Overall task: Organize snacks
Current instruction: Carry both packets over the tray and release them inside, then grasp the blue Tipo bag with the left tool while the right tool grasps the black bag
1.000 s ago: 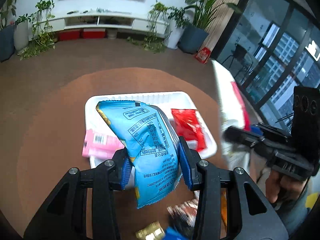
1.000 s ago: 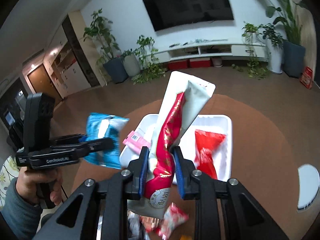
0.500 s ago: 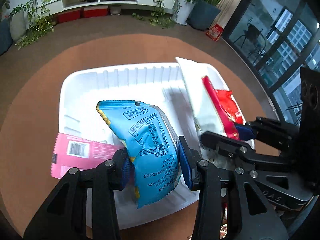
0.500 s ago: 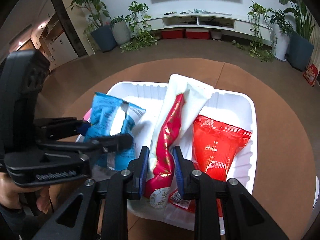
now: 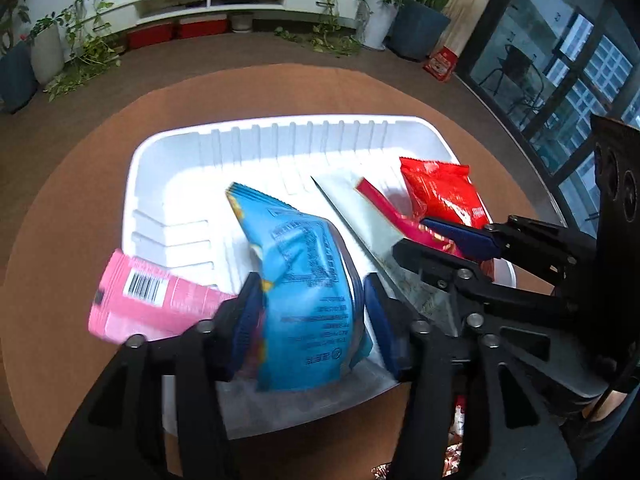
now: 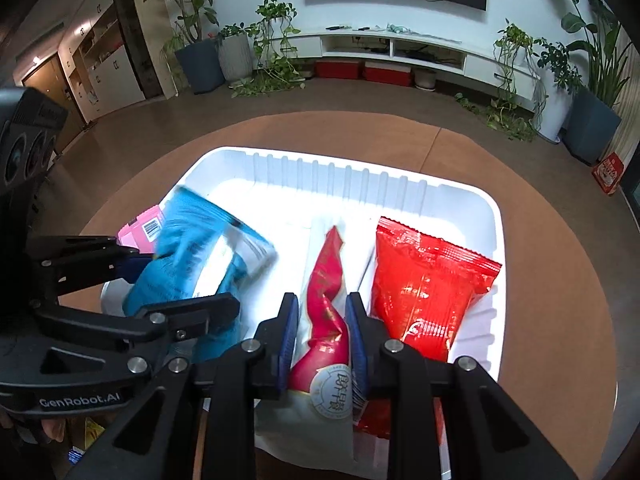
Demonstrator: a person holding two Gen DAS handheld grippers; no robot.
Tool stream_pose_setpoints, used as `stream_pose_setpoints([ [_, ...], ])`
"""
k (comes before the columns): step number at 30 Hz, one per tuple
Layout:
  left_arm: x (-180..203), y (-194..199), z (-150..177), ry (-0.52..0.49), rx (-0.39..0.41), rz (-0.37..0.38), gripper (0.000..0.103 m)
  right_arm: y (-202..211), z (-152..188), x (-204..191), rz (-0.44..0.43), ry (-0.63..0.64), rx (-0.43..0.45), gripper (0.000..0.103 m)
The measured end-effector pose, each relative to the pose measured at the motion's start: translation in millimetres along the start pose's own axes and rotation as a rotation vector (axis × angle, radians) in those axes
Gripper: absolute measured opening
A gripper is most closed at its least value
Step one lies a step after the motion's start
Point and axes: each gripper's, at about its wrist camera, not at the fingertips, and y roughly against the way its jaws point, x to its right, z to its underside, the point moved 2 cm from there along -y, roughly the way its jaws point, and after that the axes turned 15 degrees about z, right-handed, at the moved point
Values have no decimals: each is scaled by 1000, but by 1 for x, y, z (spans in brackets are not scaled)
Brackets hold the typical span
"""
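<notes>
A white tray (image 5: 280, 140) (image 6: 340, 168) sits on a round brown table. My left gripper (image 5: 306, 312) (image 6: 176, 280) is shut on a blue snack bag (image 5: 308, 280) (image 6: 200, 256) low over the tray's left half. My right gripper (image 6: 322, 320) (image 5: 436, 244) is shut on a white-and-red snack bag (image 6: 326, 292) (image 5: 372, 216) lying along the tray's middle. A red snack bag (image 6: 424, 288) (image 5: 440, 192) lies flat in the tray's right part. A pink packet (image 5: 160, 296) (image 6: 146, 226) rests over the tray's left rim.
Loose snack packets (image 5: 456, 452) lie on the table near the front edge. The round table (image 6: 560, 280) has bare brown surface around the tray. Plants, a low white shelf and a window wall stand beyond.
Both grippers have moved forward and down from above the table edge into the tray, each still holding its bag. The blue bag has tilted and blurs.
</notes>
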Motion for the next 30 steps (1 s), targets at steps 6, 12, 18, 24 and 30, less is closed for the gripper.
stream_pose_setpoints([
  [6, -8, 42, 3, 42, 70, 22, 82, 29, -3, 13, -12, -41, 79, 51],
  [12, 13, 112, 24, -31, 204, -22, 103, 86, -3, 38, -58, -132, 227, 84],
  [18, 46, 182, 83, -115, 330, -136, 103, 134, 23, 63, -87, -203, 279, 94],
  [24, 46, 186, 169, 89, 271, -54, 103, 159, 76, 56, -150, -239, 216, 87],
  [30, 68, 146, 223, 96, 146, -11, 102, 154, 136, -7, -242, -87, 84, 68],
])
